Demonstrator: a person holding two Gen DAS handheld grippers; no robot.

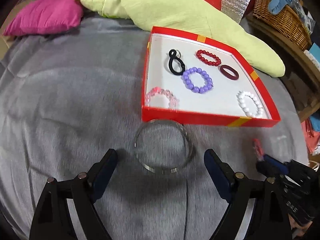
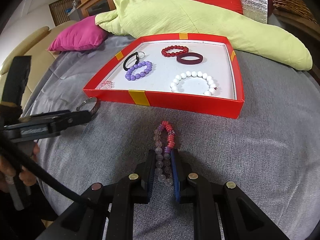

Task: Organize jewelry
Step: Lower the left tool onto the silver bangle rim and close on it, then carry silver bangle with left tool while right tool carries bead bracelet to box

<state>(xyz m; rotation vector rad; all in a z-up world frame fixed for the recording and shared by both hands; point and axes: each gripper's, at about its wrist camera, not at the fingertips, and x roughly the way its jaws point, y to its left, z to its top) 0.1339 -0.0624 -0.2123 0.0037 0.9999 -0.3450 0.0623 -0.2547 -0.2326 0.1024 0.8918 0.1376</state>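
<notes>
Grey blanket [image 2: 260, 140] over a bed or couch, with a pink cushion [image 2: 78, 34], a pale green quilt [image 2: 200, 18] and a wicker basket [image 1: 280, 18] behind

Item 1: red box [image 2: 180, 102], shallow, white inside, yellow tape marks on the walls. Contents, all lying flat: red bead bracelet [image 2: 175, 51], dark maroon band [image 2: 189, 58], black loop with small ring [image 2: 131, 60], purple bead bracelet [image 2: 139, 71], white bead bracelet [image 2: 193, 82], pale pink bead bracelet [image 2: 104, 84] in the near left corner.

Item 2: clear bangle [image 1: 164, 146], on the blanket just outside the box's near wall. Left gripper [image 1: 161, 172] hangs over it with fingers spread wide, one either side of the bangle, not touching.

Item 3: mixed bead bracelet [image 2: 165, 140], pink, purple and clear beads, squeezed into a long narrow loop. Right gripper [image 2: 164, 172] pinches its near half between closed fingers; the far end rests on the blanket in front of the box.

Risks, judged:
- bangle is smooth and hard to see; fingers closing off-centre could flick it away or push it under the box wall
- soft blanket may give and let the bangle tip
- stretched beads could slip sideways out of the pinch when lifted
- either item dropped carelessly could land on and tangle with pieces already in the box
</notes>
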